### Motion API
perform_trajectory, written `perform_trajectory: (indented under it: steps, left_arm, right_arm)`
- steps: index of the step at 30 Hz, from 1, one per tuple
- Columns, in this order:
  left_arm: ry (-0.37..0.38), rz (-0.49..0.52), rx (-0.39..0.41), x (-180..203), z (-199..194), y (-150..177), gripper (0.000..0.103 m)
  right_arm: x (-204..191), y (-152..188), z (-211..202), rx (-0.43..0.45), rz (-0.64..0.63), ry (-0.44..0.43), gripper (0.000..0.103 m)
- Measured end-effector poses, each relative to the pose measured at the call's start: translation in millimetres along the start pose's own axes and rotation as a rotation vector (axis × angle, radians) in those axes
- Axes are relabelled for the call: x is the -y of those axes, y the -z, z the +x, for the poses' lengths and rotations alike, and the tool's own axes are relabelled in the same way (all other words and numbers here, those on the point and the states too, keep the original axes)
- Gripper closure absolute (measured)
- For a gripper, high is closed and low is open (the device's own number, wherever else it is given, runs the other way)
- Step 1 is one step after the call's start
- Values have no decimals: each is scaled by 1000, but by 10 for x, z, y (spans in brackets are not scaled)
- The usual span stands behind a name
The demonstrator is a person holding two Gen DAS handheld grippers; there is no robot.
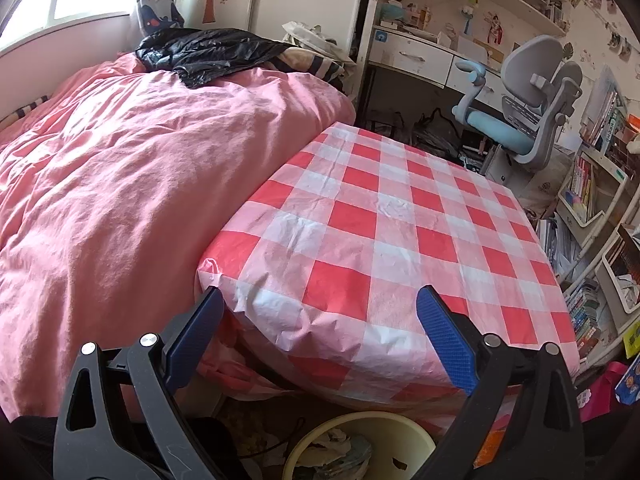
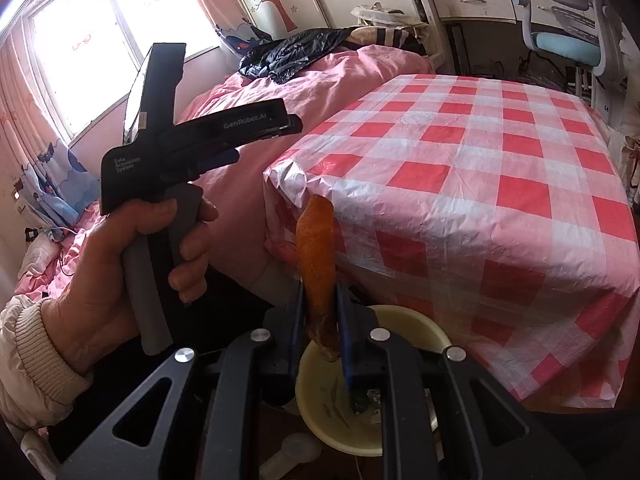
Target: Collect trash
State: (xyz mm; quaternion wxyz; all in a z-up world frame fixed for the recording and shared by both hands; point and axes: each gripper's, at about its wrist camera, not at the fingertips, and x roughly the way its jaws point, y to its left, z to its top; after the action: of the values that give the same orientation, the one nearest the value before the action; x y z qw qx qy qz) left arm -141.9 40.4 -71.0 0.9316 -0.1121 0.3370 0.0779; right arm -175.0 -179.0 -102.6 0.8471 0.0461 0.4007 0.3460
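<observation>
Above the cream bin [image 2: 400,316] at the desk's near corner, we see the right tongs [image 2: 320,312] pinching an orange peel [image 2: 316,248] near its lower end, the long upper part standing free and leaning toward the checked tablecloth [image 2: 480,160]. The left tongs [image 1: 320,320] are spread wide and hold nothing, hovering over the desk [image 1: 380,208] edge by the pink bed [image 1: 120,180]. We judge the main risk at release: the peel may catch on the cloth overhang or cling to a pad, then drop past the bin rim onto the floor. The bin already holds crumpled trash [image 1: 340,452].
</observation>
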Motion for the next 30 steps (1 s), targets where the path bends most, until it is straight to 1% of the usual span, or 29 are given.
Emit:
perform_trajectory:
  steps: [5,7,8,10,12,13,15,16,17,18,19,20,21,22,25,30]
  left_arm:
    - [-6,9,-9,21,17,6,9]
    - [-8,13,-7,23,14,6,9]
    - [-9,17,-6,28,12,9,8]
    - [-12,29,-2,45,3,13,8]
    - [-9,43,-1,68,-17,18,8]
    - [-8,54,2,82,-29,18,8]
    - [-9,78,11,122,-58,14,8]
    - [-9,91,15,146,-75,11,8]
    - [-9,106,21,172,-91,4,8]
    - [-9,117,26,198,-106,-5,8]
    - [-8,129,32,226,-125,-19,8]
    - [-5,142,38,260,-146,-39,8]
    - [-2,157,46,295,-169,-67,8]
    - [4,171,57,330,-198,-98,7]
    - [24,196,95,412,-284,-217,7]
    - [53,186,153,522,-338,-556,7]
  right_arm:
    - [-28,20,54,-22,-14,4,85]
    - [-28,30,100,-49,-14,7,84]
    - [-29,35,117,-56,-16,19,82]
    - [-37,33,120,-50,-21,37,68]
    - [-26,29,118,-40,-18,45,68]
    - [-21,18,99,-29,-19,62,67]
    - [-12,-11,76,-6,-24,95,61]
    - [-24,-53,35,17,-40,131,55]
    - [-47,-112,-25,50,-65,169,51]
    - [-62,-159,-83,83,-80,196,43]
    - [-76,-231,-163,133,-95,239,32]
    - [-76,-302,-229,181,-105,292,24]
    - [-81,-383,-301,238,-115,357,13]
    - [-80,-443,-340,272,-122,393,9]
    - [-7,-716,-399,349,-154,495,8]
    - [169,-1200,-419,444,-181,639,8]
